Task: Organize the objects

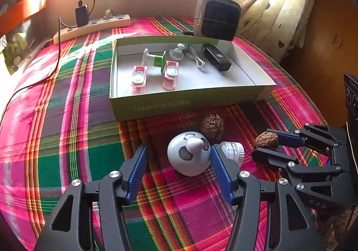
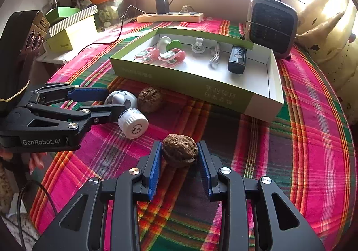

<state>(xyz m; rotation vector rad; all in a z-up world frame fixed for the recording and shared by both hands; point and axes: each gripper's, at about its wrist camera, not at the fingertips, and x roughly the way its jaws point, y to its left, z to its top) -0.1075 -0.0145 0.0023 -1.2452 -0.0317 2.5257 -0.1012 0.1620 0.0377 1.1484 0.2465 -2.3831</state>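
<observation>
Left gripper [image 1: 177,161]: jaws spread wide around the white panda-faced toy [image 1: 189,153] — the right pad sits just beside the toy's flank, the left pad stands clear of it, so nothing is gripped.
Right gripper [image 2: 180,157]: clamped on a walnut [image 2: 180,150], a blue pad against each side; in the left wrist view the same nut [image 1: 267,140] sits between its fingers, low over the cloth.
Second walnut [image 2: 150,99]: lies on the cloth just in front of the box's near wall, beside the panda toy on its far side.
White ribbed cap [image 2: 133,124]: a small jar-like piece on its side, touching or nearly touching the panda toy's right, between the two grippers.
Box [image 1: 190,100]: a shallow green-sided tray with a white floor, in the middle of the table, beyond the loose things.
Box contents: two pink clips [image 1: 139,77] at the left, a white-and-green spool [image 1: 156,59] behind them, a small white knob [image 1: 177,52], a coiled white cable [image 1: 198,58], and a black oblong device [image 1: 217,57] at the right.
Table cover: plaid cloth [image 1: 67,128] in pink, green and red.
Far edge: a power strip [image 1: 91,28] with a black charger plugged in at the far left — a square-grilled fan [image 1: 217,17] at the far right.
</observation>
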